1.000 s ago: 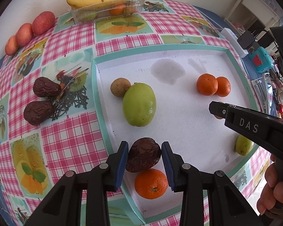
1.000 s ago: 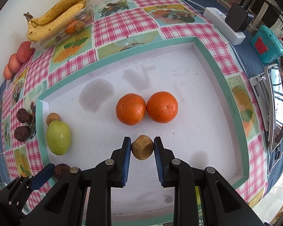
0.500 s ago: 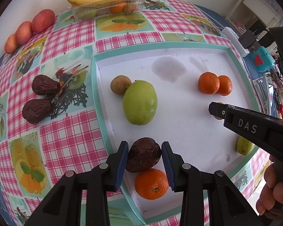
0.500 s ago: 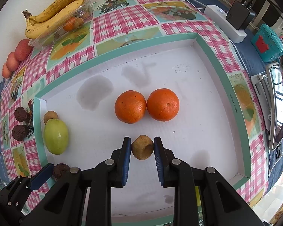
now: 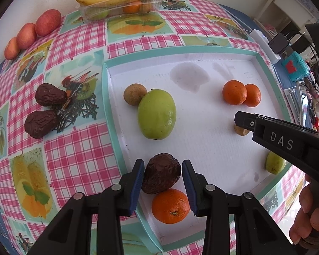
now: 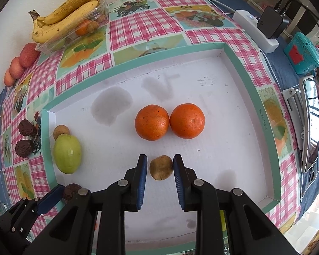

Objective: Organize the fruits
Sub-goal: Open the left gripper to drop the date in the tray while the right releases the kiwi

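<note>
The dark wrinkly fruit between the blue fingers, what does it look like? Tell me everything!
The dark wrinkly fruit is deep brown, almost maroon, with shrivelled, slightly shiny skin and a rounded, egg-like shape. It sits between the blue pads of the left gripper; the left pad touches it, and the right one looks slightly off it. It is over the near left corner of the white tray, just above an orange, which it overlaps in this view. Whether it is lifted or resting cannot be told.
</note>
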